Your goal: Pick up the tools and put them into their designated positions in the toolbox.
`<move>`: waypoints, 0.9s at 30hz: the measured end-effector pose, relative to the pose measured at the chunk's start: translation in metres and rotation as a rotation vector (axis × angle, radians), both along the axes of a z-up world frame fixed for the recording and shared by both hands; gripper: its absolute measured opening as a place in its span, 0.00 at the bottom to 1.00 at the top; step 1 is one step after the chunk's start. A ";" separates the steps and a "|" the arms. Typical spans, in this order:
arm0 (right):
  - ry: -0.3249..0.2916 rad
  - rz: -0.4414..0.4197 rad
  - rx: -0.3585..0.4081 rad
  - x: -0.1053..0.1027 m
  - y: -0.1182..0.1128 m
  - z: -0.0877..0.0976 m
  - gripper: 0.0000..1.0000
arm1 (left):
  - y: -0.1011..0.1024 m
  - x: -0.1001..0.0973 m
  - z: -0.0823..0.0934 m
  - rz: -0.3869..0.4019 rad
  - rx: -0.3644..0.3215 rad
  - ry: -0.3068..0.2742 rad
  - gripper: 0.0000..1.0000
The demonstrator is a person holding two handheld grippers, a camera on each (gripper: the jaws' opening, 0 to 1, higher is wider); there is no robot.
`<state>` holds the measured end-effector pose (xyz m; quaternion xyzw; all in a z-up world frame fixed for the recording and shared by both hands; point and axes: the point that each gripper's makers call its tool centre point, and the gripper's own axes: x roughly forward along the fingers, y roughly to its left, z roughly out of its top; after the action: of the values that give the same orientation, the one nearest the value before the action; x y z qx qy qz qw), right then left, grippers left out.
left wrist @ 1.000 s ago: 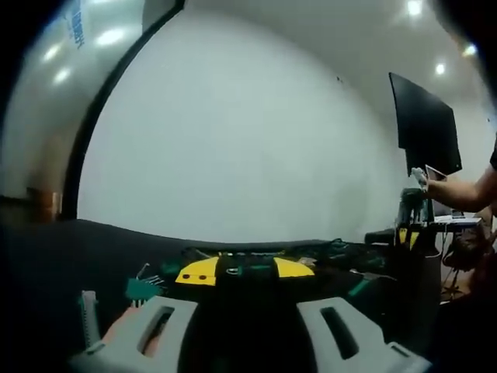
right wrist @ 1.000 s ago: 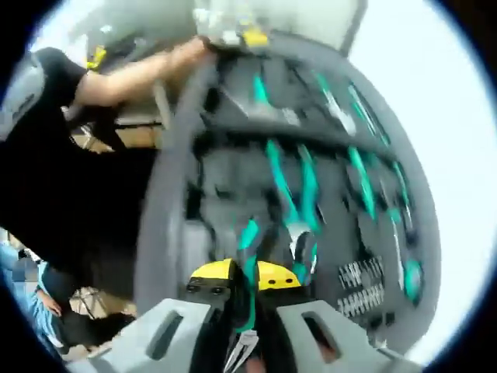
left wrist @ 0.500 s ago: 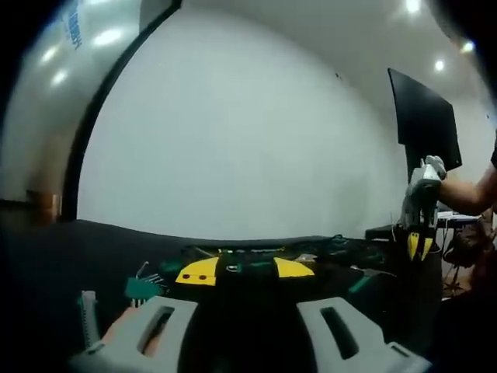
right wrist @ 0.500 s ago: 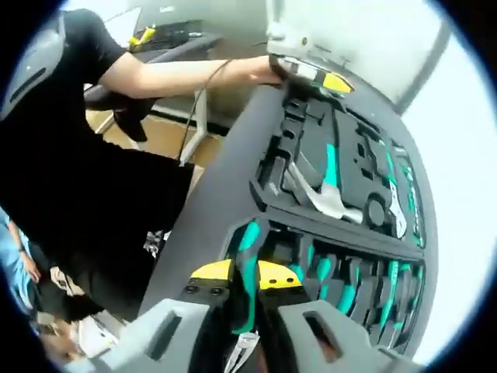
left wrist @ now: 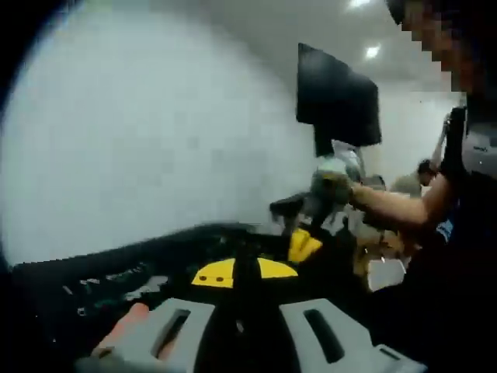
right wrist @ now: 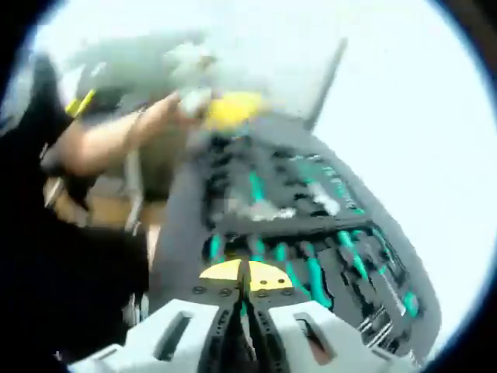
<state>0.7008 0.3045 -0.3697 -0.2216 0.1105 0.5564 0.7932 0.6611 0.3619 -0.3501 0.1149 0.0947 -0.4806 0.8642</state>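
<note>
White wall behind; dark tabletop carries the open toolbox. My right gripper, jaws narrow, clamps a green-handled tool above the teal-handled row. My left gripper stands wide, empty. Good practice: align the tool with its vacant recess before lowering.

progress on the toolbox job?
Mostly done: many teal-handled tools already sit in the toolbox slots. In hand: the right hand-held gripper is shut on a tool with teal handles, hovering over the box. Left: seating it. Some slots look empty, but blur hides details.
</note>
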 end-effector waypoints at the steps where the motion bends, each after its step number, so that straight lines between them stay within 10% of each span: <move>1: -0.023 -0.056 0.010 0.003 -0.004 -0.007 0.00 | -0.005 -0.001 -0.024 0.014 0.130 0.056 0.04; 3: -0.045 -0.094 0.041 0.001 -0.007 -0.018 0.00 | -0.006 0.008 -0.039 0.072 0.206 0.080 0.04; 7: 0.034 -0.208 0.114 0.007 -0.020 -0.024 0.00 | -0.028 0.008 -0.039 0.037 0.132 0.140 0.04; 11: 0.092 -0.305 0.257 0.013 -0.032 -0.006 0.00 | -0.027 0.017 -0.067 0.077 0.266 0.191 0.04; 14: 0.158 -0.398 0.350 0.029 -0.042 0.001 0.00 | -0.033 0.019 -0.064 0.064 0.205 0.221 0.03; 18: 0.128 -0.464 0.292 0.034 -0.047 -0.011 0.00 | -0.064 0.017 -0.063 -0.014 0.179 0.134 0.03; 20: 0.119 -0.442 0.246 0.025 -0.038 -0.022 0.00 | -0.058 0.027 -0.060 0.099 0.167 0.207 0.03; 22: 0.076 -0.447 0.195 0.021 -0.035 -0.032 0.00 | -0.053 0.047 -0.041 0.194 0.088 0.126 0.03; 25: 0.039 -0.463 0.178 0.039 -0.040 -0.035 0.00 | -0.046 0.048 -0.070 0.225 0.273 0.117 0.03; 27: 0.031 -0.477 0.179 0.010 -0.032 -0.039 0.00 | -0.049 0.044 -0.067 0.214 0.265 0.085 0.03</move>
<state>0.7110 0.2724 -0.4090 -0.1098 0.1221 0.3643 0.9167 0.7050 0.3127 -0.4166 0.1965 0.2055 -0.3734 0.8830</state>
